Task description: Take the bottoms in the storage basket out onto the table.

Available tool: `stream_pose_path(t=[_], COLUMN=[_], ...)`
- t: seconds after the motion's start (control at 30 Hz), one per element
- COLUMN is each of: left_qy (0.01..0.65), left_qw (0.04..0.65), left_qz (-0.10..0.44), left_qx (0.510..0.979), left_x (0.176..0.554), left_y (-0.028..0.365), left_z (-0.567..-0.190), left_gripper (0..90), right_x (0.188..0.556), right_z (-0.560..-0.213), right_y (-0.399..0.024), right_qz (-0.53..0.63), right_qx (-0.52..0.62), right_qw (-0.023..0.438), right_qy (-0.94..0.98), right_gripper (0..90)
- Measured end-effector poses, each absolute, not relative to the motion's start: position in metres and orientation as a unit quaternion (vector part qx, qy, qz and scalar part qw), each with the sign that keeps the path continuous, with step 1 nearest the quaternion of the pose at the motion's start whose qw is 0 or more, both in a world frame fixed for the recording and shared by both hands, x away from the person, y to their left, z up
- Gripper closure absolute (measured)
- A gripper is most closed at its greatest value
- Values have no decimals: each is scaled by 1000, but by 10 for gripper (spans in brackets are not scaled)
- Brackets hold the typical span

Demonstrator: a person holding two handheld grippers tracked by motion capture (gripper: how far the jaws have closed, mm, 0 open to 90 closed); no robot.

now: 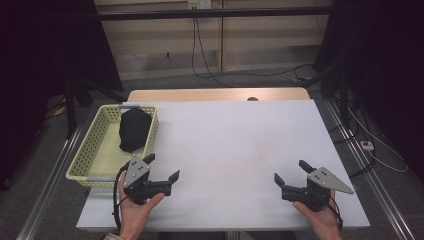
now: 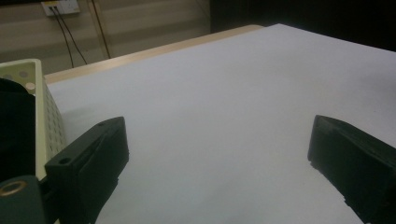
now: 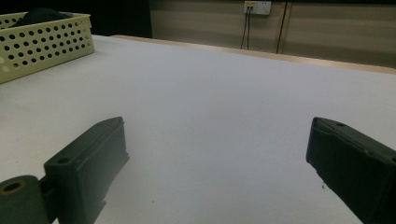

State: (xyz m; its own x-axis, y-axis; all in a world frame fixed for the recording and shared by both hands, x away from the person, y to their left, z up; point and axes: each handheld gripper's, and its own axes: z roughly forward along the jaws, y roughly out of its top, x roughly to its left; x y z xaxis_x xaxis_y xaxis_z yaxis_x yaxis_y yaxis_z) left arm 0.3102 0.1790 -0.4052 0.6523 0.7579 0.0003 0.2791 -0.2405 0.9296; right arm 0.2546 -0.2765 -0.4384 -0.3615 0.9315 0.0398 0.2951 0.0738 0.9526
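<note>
The black bundle (image 1: 134, 129) lies in the yellow basket (image 1: 93, 150) at the left edge of the desk (image 1: 235, 150). Its material and make cannot be told; it reads as a dark lump with no detail. From the high view its long axis runs near to far, along the basket's length, and its right side leans against the right basket wall. In the left gripper view the frame edge cuts it off at the left, leaving only a dark mass behind the perforated wall. In the right gripper view only its top shows above the basket rim. The left gripper (image 1: 161, 167) rests just beside the basket's near right corner, jaws wide, holding nothing. The right gripper (image 1: 291, 171) rests well apart at the near right, jaws wide, also holding nothing.
</note>
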Motion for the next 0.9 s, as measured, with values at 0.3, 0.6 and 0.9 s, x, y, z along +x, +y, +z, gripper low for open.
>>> stream_pose_path(t=[0.3, 0.6, 0.9], left_qy=[342, 340, 347], left_qw=[513, 507, 511], left_qz=[231, 221, 233], left_qx=[753, 760, 751], left_x=[315, 323, 333], left_y=[180, 180, 187], left_z=[-399, -392, -378], left_gripper=[47, 50, 48], right_x=[254, 255, 255], right_z=[-439, -439, -440], right_y=[-277, -276, -276], right_qz=[496, 495, 495], right_qx=[464, 465, 466], right_qw=[317, 313, 310], right_qy=[662, 664, 664], right_gripper=[48, 46, 45])
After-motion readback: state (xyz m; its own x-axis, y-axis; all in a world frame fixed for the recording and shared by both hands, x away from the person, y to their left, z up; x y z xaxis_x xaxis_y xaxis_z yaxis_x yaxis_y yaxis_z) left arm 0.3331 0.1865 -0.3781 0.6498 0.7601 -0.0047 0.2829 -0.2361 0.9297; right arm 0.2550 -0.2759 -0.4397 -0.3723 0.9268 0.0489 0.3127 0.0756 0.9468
